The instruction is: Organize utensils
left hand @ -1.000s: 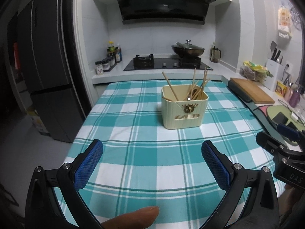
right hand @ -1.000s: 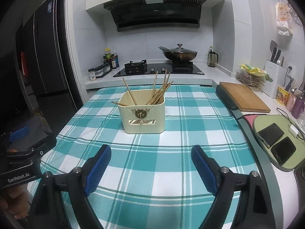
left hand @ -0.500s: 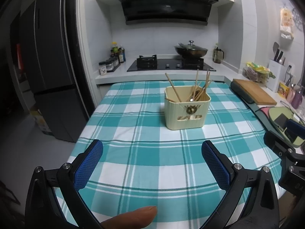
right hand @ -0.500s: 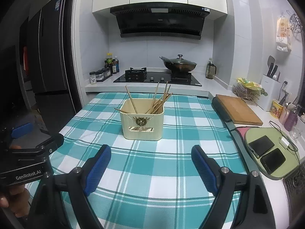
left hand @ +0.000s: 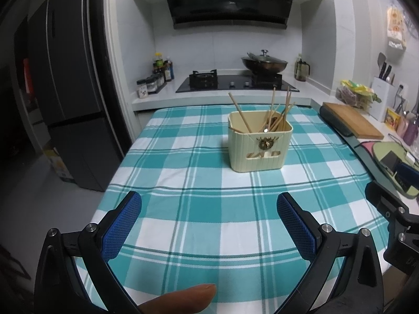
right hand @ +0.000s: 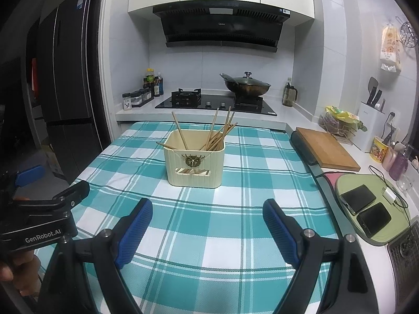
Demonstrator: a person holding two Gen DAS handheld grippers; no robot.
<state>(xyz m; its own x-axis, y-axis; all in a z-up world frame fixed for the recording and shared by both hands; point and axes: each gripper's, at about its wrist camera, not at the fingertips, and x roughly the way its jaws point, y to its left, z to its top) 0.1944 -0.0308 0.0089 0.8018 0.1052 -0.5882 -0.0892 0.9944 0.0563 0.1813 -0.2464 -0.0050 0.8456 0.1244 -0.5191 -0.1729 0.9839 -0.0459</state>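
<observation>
A cream utensil holder (left hand: 259, 142) stands on the teal checked tablecloth (left hand: 199, 209), in the middle of the table; it also shows in the right wrist view (right hand: 195, 164). Several wooden chopsticks (left hand: 276, 115) and a spoon lean inside it; the chopsticks also show in the right wrist view (right hand: 214, 133). My left gripper (left hand: 209, 204) is open and empty, well short of the holder above the near part of the table. My right gripper (right hand: 208, 210) is open and empty, also short of the holder.
A wooden cutting board (right hand: 327, 151) lies on the counter to the right. A green mat with two phones (right hand: 366, 209) is at the near right. A stove with a wok (right hand: 244, 85) is behind the table. A dark fridge (left hand: 68, 91) stands left.
Both grippers have pulled back and risen a little, so the holder looks slightly farther and lower. Both stay open and empty.
</observation>
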